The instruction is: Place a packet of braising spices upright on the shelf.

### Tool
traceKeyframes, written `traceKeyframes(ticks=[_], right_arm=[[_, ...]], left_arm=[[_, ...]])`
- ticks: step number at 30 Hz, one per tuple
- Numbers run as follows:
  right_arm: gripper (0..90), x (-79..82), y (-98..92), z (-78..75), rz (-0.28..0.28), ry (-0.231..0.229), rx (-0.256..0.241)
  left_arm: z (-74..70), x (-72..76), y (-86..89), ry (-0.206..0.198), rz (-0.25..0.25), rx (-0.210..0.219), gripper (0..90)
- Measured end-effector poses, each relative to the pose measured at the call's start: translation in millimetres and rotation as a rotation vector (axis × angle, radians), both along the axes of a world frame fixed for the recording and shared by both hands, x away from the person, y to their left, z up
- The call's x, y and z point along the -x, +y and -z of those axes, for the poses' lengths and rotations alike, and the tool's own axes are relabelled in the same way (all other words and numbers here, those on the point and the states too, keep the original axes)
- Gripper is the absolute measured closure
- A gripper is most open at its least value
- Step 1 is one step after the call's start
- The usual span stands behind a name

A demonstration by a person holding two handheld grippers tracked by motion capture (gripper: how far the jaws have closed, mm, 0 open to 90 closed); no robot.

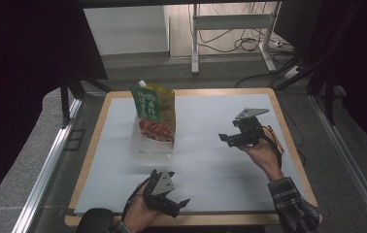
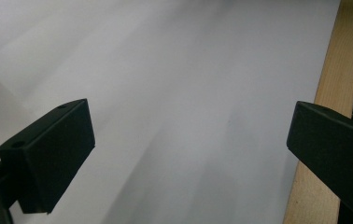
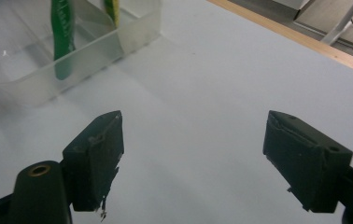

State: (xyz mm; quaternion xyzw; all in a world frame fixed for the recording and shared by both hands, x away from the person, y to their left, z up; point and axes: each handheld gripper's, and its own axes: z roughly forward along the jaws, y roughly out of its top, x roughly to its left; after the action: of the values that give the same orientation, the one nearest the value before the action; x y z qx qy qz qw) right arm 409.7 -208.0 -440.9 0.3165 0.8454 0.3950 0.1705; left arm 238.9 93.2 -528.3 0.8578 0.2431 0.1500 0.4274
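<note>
The green and yellow pouch (image 1: 154, 110), upright in the clear container (image 1: 148, 148), bears a green label panel with pale characters in the high view; they look like East Asian script, too small and blurred to read; a red picture sits under the panel; in the right gripper view the pouch's green edge (image 3: 62, 37) carries faint lettering, also unreadable; no other text or number can be read.

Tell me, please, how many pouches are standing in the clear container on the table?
1: a green and yellow spouted pouch stands upright in the clear container at the table's far left; another could hide behind it.
</note>
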Motion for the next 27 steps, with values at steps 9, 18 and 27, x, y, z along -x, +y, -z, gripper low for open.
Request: traceKeyframes(ticks=[9,18,27], right_arm=[[20.5,-8.0,-19.1,4.5,0.06,-0.006,0.018],[22.8,-15.9,-45.8,7.5,0.141,-0.009,0.048],[23.8,-24.6,-71.4,14.8,0.235,0.014,0.063]], left_arm=[[-0.1,-0.3,0.7,-0.002,0.0,-0.005,0.8],[0.6,0.1,-0.4,-0.002,-0.004,-0.005,0.8],[0.7,0.2,-0.6,-0.002,-0.001,-0.008,0.9]])
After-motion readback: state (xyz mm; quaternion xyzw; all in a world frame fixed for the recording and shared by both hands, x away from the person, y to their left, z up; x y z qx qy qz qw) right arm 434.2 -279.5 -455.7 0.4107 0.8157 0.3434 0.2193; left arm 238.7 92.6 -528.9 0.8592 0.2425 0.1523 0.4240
